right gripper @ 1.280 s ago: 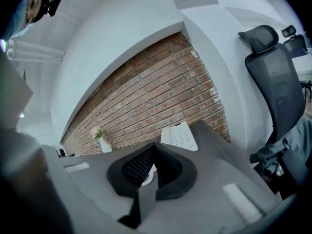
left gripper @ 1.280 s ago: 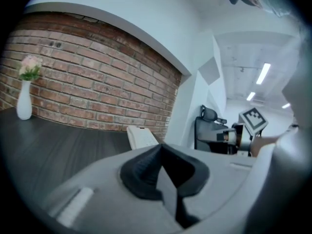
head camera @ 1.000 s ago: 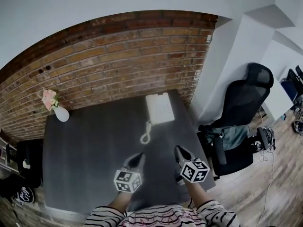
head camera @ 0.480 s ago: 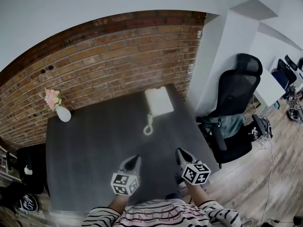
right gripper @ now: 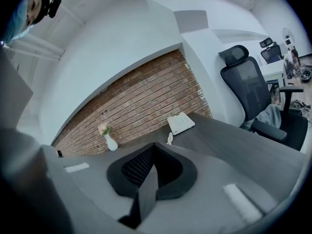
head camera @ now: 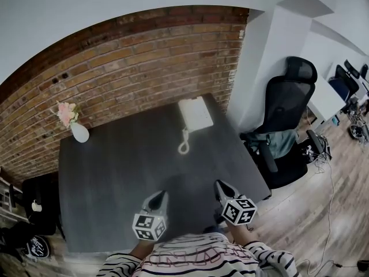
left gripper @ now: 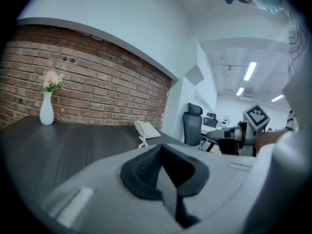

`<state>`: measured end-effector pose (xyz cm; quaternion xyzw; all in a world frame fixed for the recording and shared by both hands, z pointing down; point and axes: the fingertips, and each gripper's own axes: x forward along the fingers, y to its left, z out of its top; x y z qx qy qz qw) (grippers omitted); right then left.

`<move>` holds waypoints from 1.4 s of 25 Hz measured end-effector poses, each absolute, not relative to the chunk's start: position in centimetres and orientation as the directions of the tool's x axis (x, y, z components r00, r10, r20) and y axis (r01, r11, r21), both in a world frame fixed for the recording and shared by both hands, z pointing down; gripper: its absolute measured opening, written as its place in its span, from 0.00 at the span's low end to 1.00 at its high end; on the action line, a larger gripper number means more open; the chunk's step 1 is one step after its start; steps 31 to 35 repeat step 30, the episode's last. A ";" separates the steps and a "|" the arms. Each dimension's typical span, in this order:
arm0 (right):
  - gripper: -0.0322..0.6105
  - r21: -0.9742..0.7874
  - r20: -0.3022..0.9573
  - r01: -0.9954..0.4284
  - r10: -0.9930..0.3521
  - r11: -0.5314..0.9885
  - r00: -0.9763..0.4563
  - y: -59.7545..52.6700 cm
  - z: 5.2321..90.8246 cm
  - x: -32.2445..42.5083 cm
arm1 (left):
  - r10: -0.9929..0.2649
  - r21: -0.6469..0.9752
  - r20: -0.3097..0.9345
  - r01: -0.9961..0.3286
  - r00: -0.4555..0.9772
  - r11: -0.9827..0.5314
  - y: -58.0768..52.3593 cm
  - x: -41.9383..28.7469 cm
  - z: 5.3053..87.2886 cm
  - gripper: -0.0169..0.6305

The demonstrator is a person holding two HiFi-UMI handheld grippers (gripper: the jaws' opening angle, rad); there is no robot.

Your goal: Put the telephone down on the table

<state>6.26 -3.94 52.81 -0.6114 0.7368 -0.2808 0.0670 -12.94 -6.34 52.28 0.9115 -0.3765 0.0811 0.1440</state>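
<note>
**Both tongs shut and empty; telephone at the far end of the table**

My left gripper (head camera: pixel 158 196) is over the near edge of the dark grey wooden table (head camera: pixel 109 183). Its jaws are pressed together with nothing between them, and the left gripper view confirms the pads meet.

My right gripper (head camera: pixel 221 186) is just beside it, level with it, and also over the near edge. Its jaws are fully closed too, and nothing is held. Both grippers point away from me toward the red brick wall (head camera: pixel 132 68).

The white flat desk telephone (head camera: pixel 195 113) lies on the table at the far right corner, close to the brick wall. It is well apart from both grippers. Its white coiled cord (head camera: pixel 184 148) forms a small loop on the tabletop on the side nearer me. I cannot tell whether the handset sits on the base.

A small white vase (head camera: pixel 79 133) with pink flowers (head camera: pixel 67 113) stands upright at the far left corner, against the wall.

A black mesh-backed office chair (head camera: pixel 286 105) stands off the table's right side, on the wooden floor.

My striped sleeves show at the bottom of the head view.
</note>
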 end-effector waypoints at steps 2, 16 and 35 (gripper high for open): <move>0.05 -0.489 0.250 -0.867 -0.936 0.098 -0.247 -3.4 53.1 5.8 | -0.669 0.200 0.255 -0.715 0.699 -0.671 -5.8 -13.6 52.5 0.03; 0.05 -0.447 0.315 -0.891 -0.917 0.085 -0.245 -1.5 54.2 3.7 | -0.678 0.227 0.265 -0.728 0.685 -0.647 -4.3 -16.1 53.2 0.03; 0.05 -0.448 0.319 -0.891 -0.919 0.068 -0.230 -1.8 54.5 3.5 | -0.692 0.251 0.269 -0.743 0.670 -0.621 -4.2 -16.4 53.9 0.03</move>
